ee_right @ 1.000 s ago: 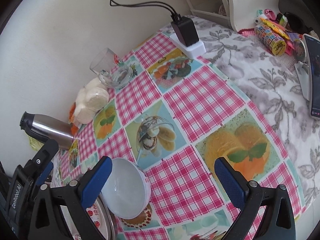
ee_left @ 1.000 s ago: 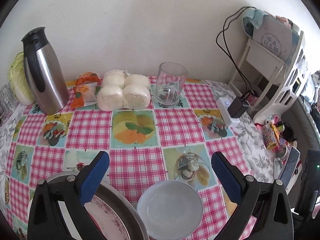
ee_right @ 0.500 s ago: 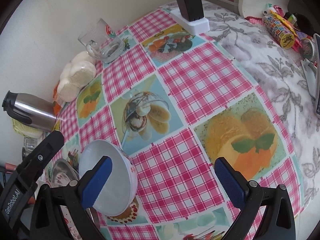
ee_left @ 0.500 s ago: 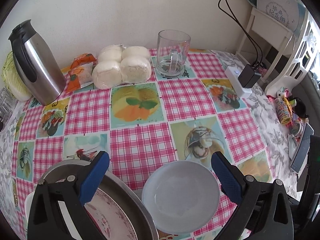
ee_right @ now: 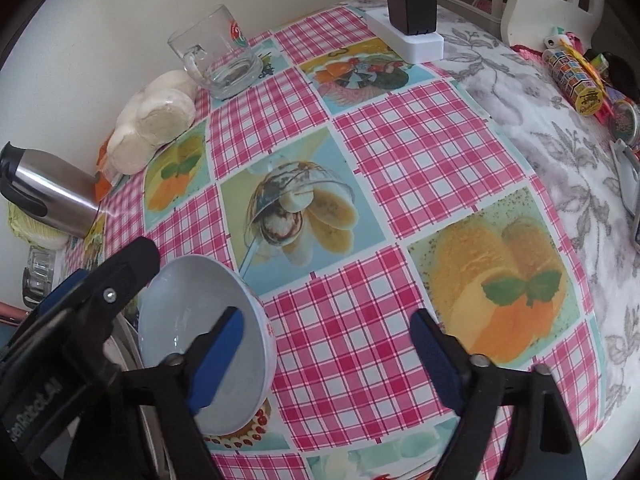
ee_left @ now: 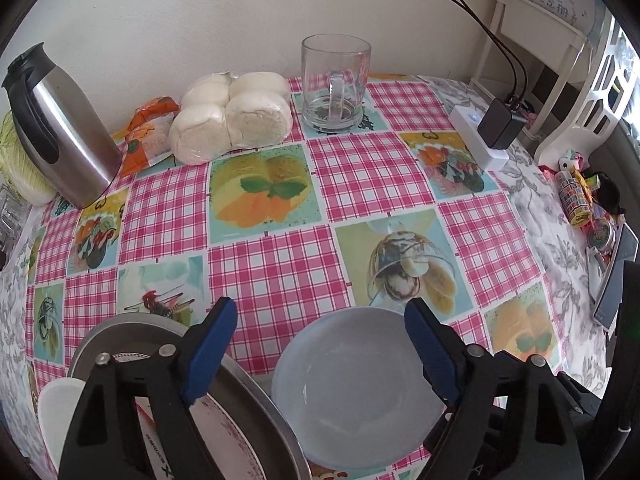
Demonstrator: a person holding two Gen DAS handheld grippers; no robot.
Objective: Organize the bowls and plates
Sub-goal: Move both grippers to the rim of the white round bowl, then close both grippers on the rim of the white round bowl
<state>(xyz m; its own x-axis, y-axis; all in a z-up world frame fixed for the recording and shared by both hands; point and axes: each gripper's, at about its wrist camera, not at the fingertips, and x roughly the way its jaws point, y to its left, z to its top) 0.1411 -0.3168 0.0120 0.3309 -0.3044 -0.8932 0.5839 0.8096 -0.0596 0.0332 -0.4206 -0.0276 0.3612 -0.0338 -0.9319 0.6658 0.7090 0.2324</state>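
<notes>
The left tool has been closing a bit but is still wide and holds nothing — its left finger hangs over the metal plate, its right one over the white bowl. The bowl sits on the worktop, just beside the plate. The right tool has also been closing and holds nothing — one finger is over the bowl. Pinch the rim gently.

One bowl, one plate, one mug, one flask, four buns.
</notes>
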